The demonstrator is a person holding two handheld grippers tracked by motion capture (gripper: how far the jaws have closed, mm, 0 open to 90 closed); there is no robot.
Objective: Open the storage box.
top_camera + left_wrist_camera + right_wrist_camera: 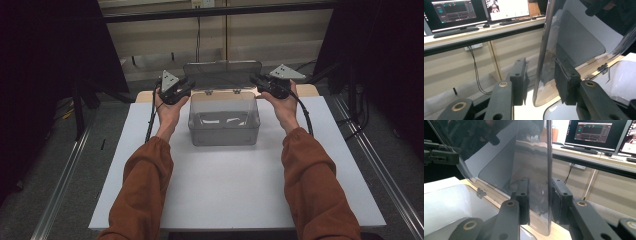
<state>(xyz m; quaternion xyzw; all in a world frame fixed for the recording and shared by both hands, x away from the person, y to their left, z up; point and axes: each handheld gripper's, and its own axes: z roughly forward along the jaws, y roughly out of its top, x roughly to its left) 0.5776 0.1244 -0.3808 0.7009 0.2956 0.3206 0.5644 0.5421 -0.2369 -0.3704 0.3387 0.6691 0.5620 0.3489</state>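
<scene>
Nearest the camera in the high view, two forearms in rust-brown sleeves (145,185) are seen rising from the bottom edge over a white table (235,190). Beyond the sleeves, near the table's far edge, a clear plastic box (224,120) is set (its walls are see-through, and pale glints show at its bottom). Its lid (222,75) is raised upright at the far side, where two small hinges (222,92) join it to the box.

The left gripper (176,91) is held at the lid's left edge and the right gripper (267,85) at its right edge, each topped by a grey three-cornered plate, with a black cable trailing back along each wrist.

In the left gripper view, the lid's edge (546,50) is seen standing between the two black jaws; the far pad lies close against the plastic, while a gap is left on the near side, so the lid is straddled rather than pinched. In the right gripper view, the lid's edge (549,170) is likewise found between the jaws, which are drawn in close on both sides; whether the pads actually press on the plastic cannot be told.

Farther off, beyond the table, a wooden desk with monitors (594,132) and keyboards is seen.
</scene>
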